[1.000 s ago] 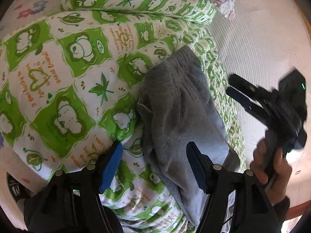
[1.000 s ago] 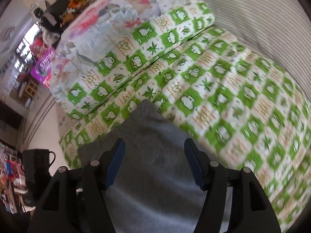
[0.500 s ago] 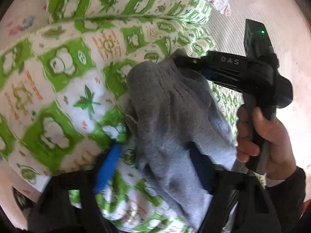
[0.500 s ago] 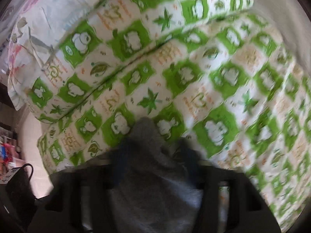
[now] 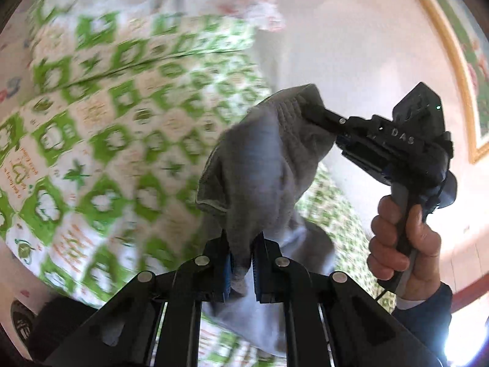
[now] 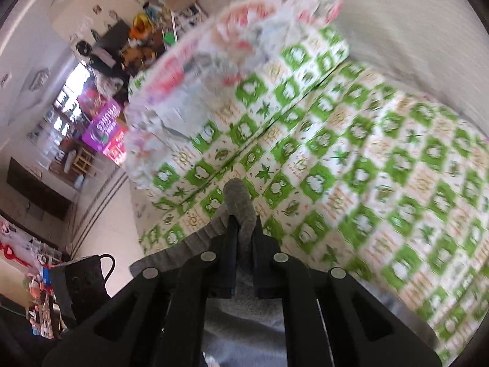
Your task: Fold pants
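Two grippers: both are clamped on the same grey pants [image 5: 259, 165], with cloth seen pinched between each pair of jaws, which have just been closing.
Left gripper [image 5: 241, 263]: a bunched fold of the pants is gripped, and the cloth is stretched from it up to the other tool.
Pants: one end is held up off the green-and-white patterned bedspread [image 5: 101, 140]; the rest is draped below, out of clear sight.
Right gripper [image 6: 243, 238]: the ribbed waistband end is gripped; its handle is held by a hand [image 5: 400, 244].
Step in hand: the pickup is judged done, the fold itself not yet made.
Next move: the held edge should be carried over and laid flat, both grips kept level.
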The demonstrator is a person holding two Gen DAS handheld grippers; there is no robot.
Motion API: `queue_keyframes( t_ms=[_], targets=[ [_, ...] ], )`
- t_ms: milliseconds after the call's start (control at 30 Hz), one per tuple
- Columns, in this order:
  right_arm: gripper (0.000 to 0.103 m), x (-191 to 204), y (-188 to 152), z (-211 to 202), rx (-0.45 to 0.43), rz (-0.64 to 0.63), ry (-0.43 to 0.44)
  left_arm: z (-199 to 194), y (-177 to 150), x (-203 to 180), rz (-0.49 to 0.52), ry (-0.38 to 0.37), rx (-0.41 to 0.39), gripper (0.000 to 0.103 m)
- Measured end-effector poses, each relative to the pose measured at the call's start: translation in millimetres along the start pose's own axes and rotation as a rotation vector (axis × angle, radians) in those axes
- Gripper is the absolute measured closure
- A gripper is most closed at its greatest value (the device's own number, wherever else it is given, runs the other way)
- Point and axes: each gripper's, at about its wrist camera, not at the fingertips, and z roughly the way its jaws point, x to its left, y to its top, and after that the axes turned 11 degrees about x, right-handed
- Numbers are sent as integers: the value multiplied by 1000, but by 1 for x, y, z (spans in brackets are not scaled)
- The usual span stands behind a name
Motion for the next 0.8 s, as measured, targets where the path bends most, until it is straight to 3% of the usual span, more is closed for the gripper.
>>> queue_keyframes(
  t_ms=[333,800],
  targets=[
    [95,-41,-64,-95,-113,86,-61,15,-34,-108,229,-54,63,94],
    [95,-98,-182,-184,-246,243,-71,53,-118,-192,441,-106,240,94]
  ],
)
